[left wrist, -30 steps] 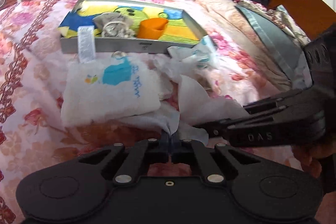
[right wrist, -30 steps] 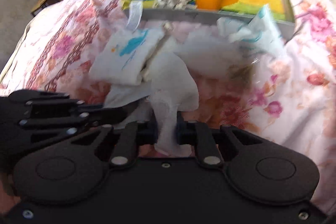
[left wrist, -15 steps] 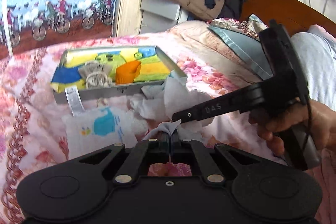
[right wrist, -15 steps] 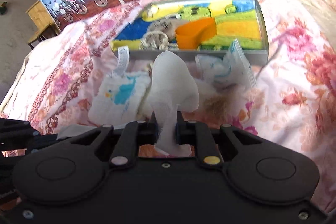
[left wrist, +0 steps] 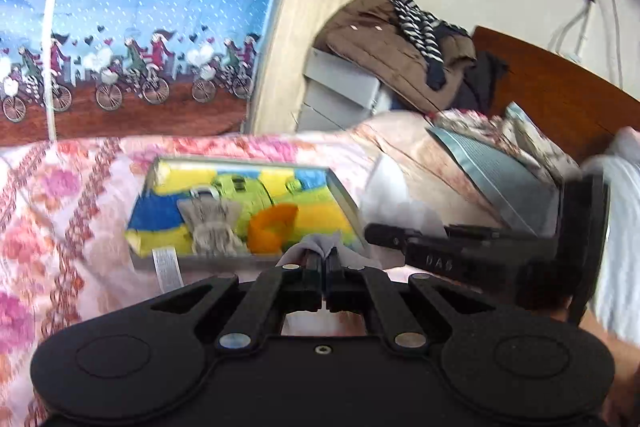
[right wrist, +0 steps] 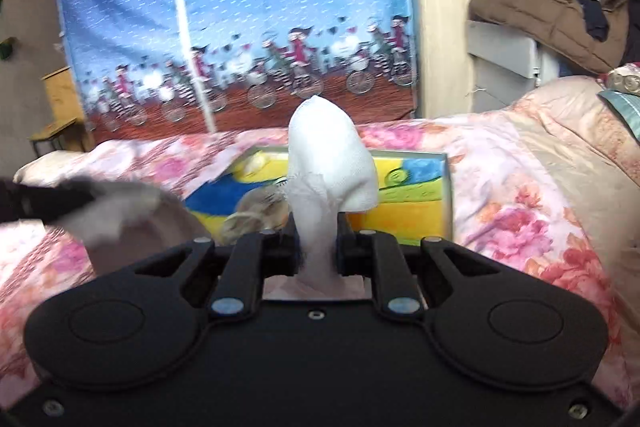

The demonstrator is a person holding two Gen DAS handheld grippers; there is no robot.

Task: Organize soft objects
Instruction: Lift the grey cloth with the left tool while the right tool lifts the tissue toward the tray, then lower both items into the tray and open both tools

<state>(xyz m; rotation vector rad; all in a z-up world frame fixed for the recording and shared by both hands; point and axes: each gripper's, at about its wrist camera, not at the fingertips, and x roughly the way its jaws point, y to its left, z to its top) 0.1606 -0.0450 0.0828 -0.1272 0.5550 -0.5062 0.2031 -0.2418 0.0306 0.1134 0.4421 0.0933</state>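
A white cloth [right wrist: 330, 163] is clamped between the narrow jaws of the right tool [right wrist: 318, 251], its loose end standing up above the fingers. Another corner of what appears to be the same cloth is pinched in the fully closed left tool [left wrist: 323, 259], so the cloth is held between both hands above the bed [right wrist: 520, 155]. The tray [left wrist: 340, 187] is seen straight ahead of both tools and below them, its long side across the view, with a grey knitted piece [left wrist: 214, 227] and an orange cup [left wrist: 272, 227] inside. The right tool is judged nearer the tray's free half.
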